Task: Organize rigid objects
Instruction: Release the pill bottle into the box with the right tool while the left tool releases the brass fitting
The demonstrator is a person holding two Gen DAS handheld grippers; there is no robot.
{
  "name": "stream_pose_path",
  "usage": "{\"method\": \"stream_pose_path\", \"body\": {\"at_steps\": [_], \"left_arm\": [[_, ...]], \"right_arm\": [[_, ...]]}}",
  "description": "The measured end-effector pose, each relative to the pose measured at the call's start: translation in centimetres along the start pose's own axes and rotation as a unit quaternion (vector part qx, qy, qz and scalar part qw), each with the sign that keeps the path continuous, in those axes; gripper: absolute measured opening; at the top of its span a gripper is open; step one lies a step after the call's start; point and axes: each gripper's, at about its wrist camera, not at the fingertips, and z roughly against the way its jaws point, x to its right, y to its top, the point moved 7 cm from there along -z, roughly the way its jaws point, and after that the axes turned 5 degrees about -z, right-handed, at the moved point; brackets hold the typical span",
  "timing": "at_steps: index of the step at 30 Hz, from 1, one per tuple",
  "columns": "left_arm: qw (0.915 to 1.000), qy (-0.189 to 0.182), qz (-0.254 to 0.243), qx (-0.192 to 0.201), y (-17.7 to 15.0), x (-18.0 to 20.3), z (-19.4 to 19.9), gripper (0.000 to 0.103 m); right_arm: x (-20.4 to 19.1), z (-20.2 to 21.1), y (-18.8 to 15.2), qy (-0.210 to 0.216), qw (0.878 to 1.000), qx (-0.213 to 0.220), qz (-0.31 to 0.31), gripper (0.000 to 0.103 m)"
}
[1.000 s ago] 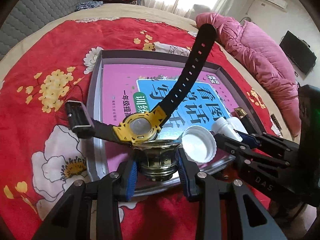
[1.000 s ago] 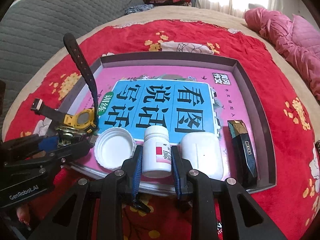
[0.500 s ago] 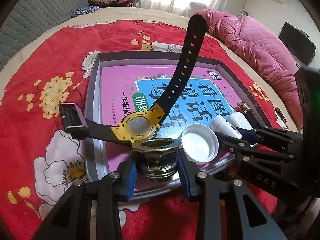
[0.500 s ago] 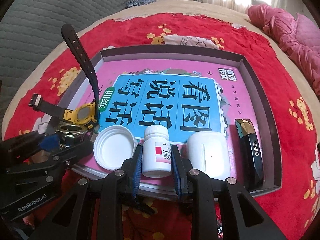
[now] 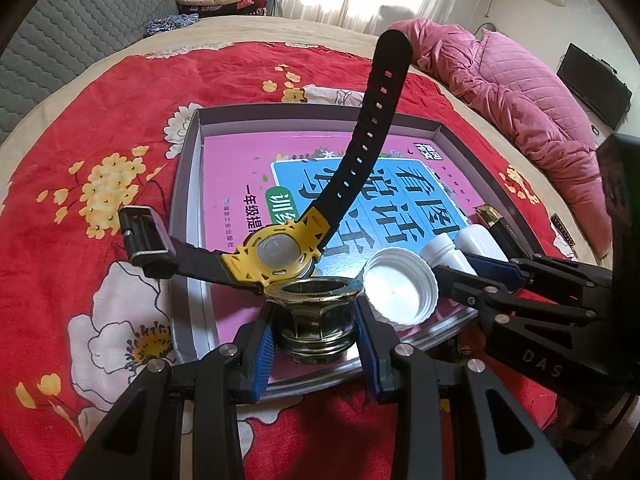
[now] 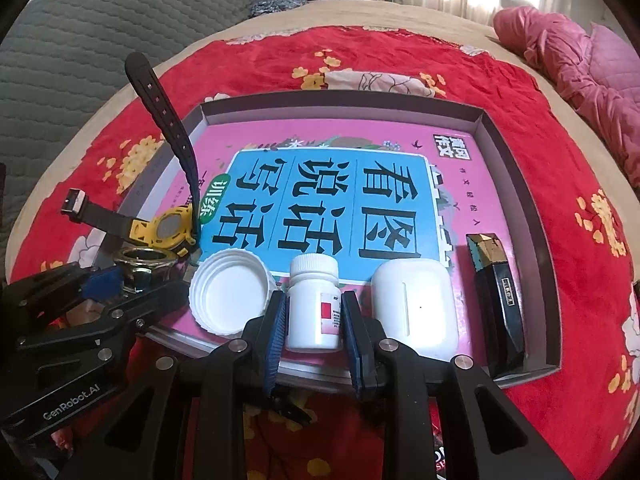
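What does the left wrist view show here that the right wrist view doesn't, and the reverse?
Only the left wrist view: the left gripper shut on the metal nut, and a wall TV. Only the right wrist view: the right gripper shut on the white pill bottle, and the whole black box. Both: tray, watch, white lid.

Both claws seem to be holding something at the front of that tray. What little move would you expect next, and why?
Probably the right gripper opens and backs off. Its white pill bottle stands upright in the tray, in line with the white cap, white case and black box. The left gripper likewise clasps the metal nut.
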Motion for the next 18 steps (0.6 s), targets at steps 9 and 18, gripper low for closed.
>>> {"method": "stream_pose_path", "body": {"at_steps": [9,18], "left_arm": [[1.0000,-0.001,0.001,0.001,0.0,0.1,0.1,0.037],[1.0000,-0.002,0.005,0.003,0.0,0.1,0.4,0.037]], "right_arm": [[0.0,3.4,0.0,0.013,0.998,0.054,0.002,0.041],[1.2,5.3,-1.0,0.010,0.997,0.077,-0.010,0.042]]}}
